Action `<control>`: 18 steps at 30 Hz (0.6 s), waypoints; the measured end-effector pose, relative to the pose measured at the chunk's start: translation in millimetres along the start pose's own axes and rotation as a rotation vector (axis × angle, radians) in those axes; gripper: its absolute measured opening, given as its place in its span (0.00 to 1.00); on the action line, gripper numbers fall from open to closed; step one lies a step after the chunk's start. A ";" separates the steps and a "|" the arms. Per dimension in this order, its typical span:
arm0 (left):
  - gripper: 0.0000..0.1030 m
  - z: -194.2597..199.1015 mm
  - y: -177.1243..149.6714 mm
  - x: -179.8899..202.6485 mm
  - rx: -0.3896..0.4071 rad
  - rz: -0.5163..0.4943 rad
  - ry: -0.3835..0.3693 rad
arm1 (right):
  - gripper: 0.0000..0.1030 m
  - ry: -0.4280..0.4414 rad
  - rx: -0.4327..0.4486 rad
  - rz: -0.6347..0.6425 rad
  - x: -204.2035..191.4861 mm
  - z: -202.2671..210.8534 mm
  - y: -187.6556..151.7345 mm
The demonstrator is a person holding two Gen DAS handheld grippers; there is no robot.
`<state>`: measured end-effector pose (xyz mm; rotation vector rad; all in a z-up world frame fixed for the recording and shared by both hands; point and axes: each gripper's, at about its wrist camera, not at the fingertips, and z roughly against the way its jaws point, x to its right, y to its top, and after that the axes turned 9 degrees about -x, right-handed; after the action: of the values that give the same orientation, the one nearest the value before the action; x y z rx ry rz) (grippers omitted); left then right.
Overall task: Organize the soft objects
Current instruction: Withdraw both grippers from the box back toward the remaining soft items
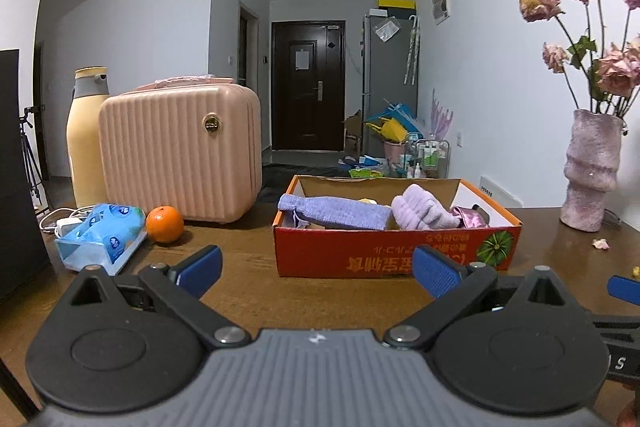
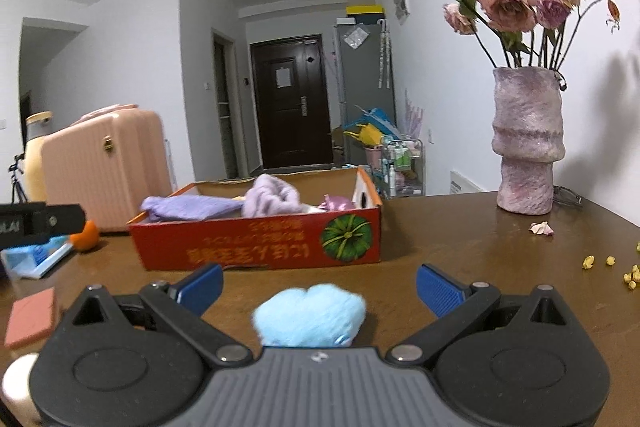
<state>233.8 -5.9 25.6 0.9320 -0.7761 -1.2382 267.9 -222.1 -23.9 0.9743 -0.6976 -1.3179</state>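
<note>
A red cardboard box (image 1: 380, 255) stands on the brown table and holds a folded lavender towel (image 1: 336, 213), a pale purple fuzzy cloth (image 1: 424, 213) and a shiny pink piece (image 1: 468, 218). The box also shows in the right wrist view (image 2: 260, 241). My left gripper (image 1: 318, 269) is open and empty, in front of the box. My right gripper (image 2: 320, 287) is open, its fingers on either side of a light blue fluffy object (image 2: 310, 315) that lies on the table close to the gripper body, touching neither finger.
A pink hard case (image 1: 180, 151), a yellow bottle (image 1: 86, 135), an orange (image 1: 164, 223) and a blue tissue pack (image 1: 104, 237) stand at left. A purple vase with dried roses (image 2: 526, 143) stands at right, petals and yellow bits near it. A pink eraser-like block (image 2: 32, 317) lies at left.
</note>
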 end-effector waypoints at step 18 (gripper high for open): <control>1.00 38.3 -20.0 -34.7 -0.074 -0.014 -0.109 | 1.00 0.069 -0.083 0.112 -44.7 46.0 -37.2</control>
<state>185.3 20.8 24.2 0.8156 -0.8053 -1.3299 203.6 -185.7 -31.2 0.8963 -0.6310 -1.2006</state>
